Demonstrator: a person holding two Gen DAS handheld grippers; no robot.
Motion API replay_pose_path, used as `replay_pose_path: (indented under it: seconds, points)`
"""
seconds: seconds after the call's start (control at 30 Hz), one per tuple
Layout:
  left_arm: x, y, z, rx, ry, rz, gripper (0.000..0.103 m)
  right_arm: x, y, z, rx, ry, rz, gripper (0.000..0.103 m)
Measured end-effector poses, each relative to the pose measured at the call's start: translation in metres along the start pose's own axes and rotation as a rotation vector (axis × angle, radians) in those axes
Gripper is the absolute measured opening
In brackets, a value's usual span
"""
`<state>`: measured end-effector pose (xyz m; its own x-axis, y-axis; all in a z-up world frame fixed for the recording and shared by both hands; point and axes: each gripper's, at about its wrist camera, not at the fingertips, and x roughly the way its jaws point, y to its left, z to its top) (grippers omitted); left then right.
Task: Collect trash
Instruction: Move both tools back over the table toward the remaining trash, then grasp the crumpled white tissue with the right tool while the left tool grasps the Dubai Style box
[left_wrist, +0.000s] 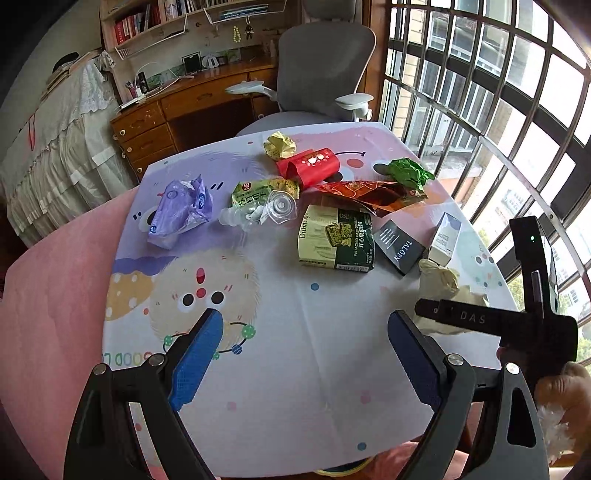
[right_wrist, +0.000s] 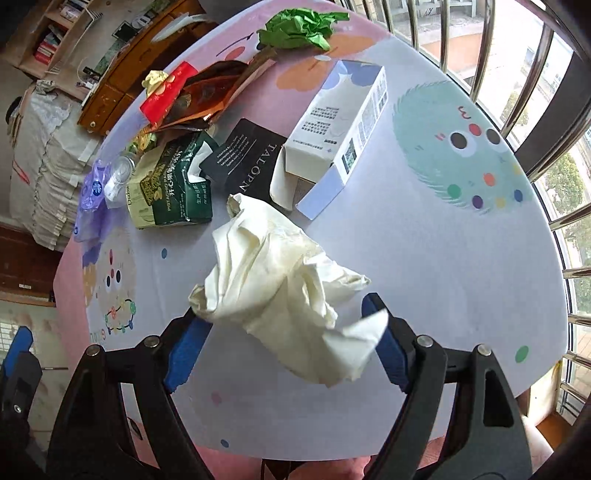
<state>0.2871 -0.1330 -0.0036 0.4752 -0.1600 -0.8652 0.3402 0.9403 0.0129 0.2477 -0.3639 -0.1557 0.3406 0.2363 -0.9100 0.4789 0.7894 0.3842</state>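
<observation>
Your right gripper (right_wrist: 286, 339) stands with its jaws wide apart around the crumpled cream tissue (right_wrist: 280, 280), which lies on the table mat (right_wrist: 443, 258) just in front of the black TALOPN card (right_wrist: 255, 162). Your left gripper (left_wrist: 304, 350) hangs with jaws apart over bare mat, left of that card.

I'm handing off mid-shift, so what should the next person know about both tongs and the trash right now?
Left tongs: open, empty, above bare tablecloth.
Right tongs: open, straddling the crumpled tissue, not closed on it.
Other trash on the table: purple bag, clear bottle, green biscuit box, black TALOPN card, white carton, red box, green wrapper.
Done: nothing evidently collected.
Left: everything, tissue first.
</observation>
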Motion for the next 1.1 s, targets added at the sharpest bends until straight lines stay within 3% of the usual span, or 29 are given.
replay_pose_path:
  seconds: [0.07,0.13,0.23,0.4,0.6,0.8,1.0,1.1]
  points:
    - [0.022,-0.008,0.016,-0.003,0.023,0.004,0.092,0.003,0.001,0.012,-0.043,-0.004,0.041,0.067]
    - [0.043,-0.015,0.029,-0.011,0.043,0.006,0.092,0.006,0.002,0.022,-0.095,0.028,0.096,0.036]
    - [0.067,-0.021,0.045,-0.049,0.079,-0.018,0.092,0.006,0.003,0.038,-0.175,0.060,0.117,0.029]
    - [0.108,-0.022,0.072,-0.150,0.131,-0.050,0.092,-0.014,0.009,0.062,-0.320,0.067,0.197,0.027]
    - [0.152,-0.018,0.093,-0.205,0.212,-0.081,0.092,-0.041,0.014,0.095,-0.357,0.048,0.284,0.026]
    - [0.193,-0.011,0.102,-0.294,0.303,-0.050,0.092,-0.042,0.011,0.118,-0.346,-0.018,0.256,0.026]
    - [0.215,-0.009,0.103,-0.391,0.343,0.023,0.092,-0.034,0.009,0.123,-0.345,0.002,0.250,0.026]
    - [0.226,-0.011,0.102,-0.423,0.361,0.019,0.092,-0.025,0.014,0.125,-0.370,0.005,0.228,0.026]
